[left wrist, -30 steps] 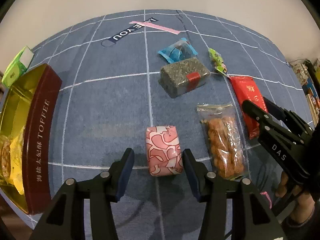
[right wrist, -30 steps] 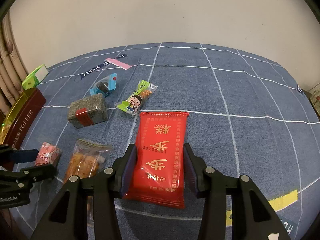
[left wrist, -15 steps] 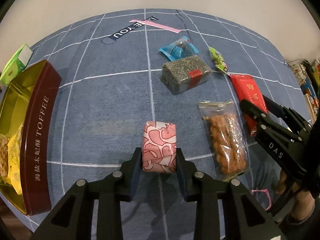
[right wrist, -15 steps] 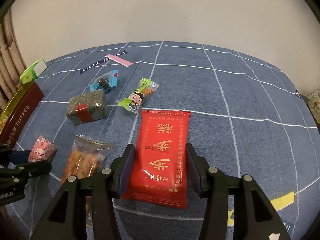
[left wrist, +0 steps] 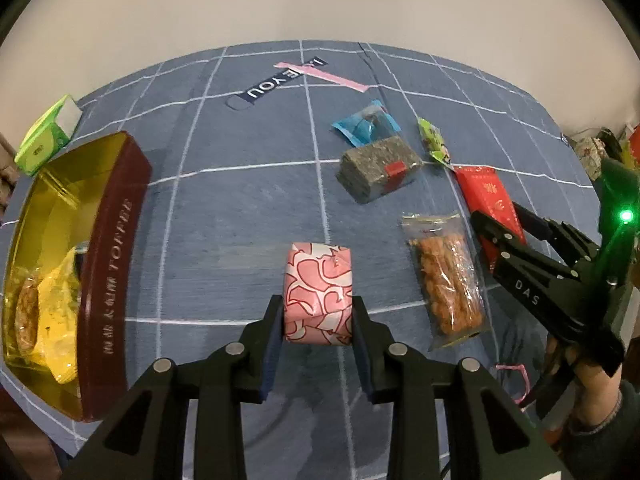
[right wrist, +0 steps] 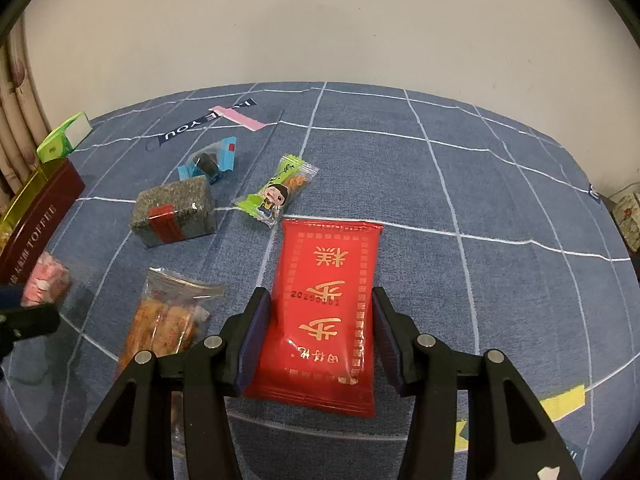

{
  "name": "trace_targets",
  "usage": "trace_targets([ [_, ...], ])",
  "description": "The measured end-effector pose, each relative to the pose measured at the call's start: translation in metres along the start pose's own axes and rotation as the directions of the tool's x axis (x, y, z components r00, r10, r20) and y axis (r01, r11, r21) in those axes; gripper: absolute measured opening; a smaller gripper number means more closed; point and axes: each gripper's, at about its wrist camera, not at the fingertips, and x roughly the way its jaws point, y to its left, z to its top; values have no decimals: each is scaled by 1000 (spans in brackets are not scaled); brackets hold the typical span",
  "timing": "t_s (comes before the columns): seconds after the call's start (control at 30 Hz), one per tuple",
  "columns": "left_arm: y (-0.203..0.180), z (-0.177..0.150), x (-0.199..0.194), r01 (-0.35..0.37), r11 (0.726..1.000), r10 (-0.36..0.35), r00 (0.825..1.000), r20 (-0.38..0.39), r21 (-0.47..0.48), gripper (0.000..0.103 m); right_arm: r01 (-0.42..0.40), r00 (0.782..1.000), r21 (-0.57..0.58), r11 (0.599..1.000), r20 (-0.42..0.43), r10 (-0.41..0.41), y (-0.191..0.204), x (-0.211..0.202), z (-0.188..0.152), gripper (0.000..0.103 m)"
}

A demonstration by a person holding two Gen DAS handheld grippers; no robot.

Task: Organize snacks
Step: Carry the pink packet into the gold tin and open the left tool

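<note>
Pink snack pack [left wrist: 318, 294]: clenched between the left claw [left wrist: 318, 322] pads by its long sides, above the blue worktop [left wrist: 240, 208].
Handling: likely light, soft, crushable wrapper.
Right claw [right wrist: 318, 338]: straddles red pouch [right wrist: 326, 304], pads not pressing.
Toffee tin [left wrist: 108, 272]: left, probable destination.

Left gripper [left wrist: 318, 316] angled steeply down, jaws clamped on pink packet [left wrist: 319, 292]; right gripper [right wrist: 318, 334] tilted down, jaws apart, straddling red packet [right wrist: 324, 312] without pressing
</note>
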Motion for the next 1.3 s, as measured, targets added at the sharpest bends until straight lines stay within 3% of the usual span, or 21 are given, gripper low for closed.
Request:
trace_targets([
  [0.37, 40, -1, -36, -38, 998, 41, 998, 50, -58, 32, 3, 1000, -3, 1000, 0, -3, 1, 0, 0, 47],
  [0.67, 104, -4, -68, -120, 984, 131, 988, 79, -128, 32, 4, 1000, -4, 1000, 0, -4, 1, 0, 0, 47],
  [1.0, 174, -21, -75, -209, 957, 220, 975, 36, -199, 32, 5, 1000, -4, 1000, 0, -5, 1, 0, 1, 47],
  [1.3, 202, -38, -60, -248, 947, 247, 969, -28, -206, 32, 6, 1000, -6, 1000, 0, -6, 1, 0, 0, 47],
])
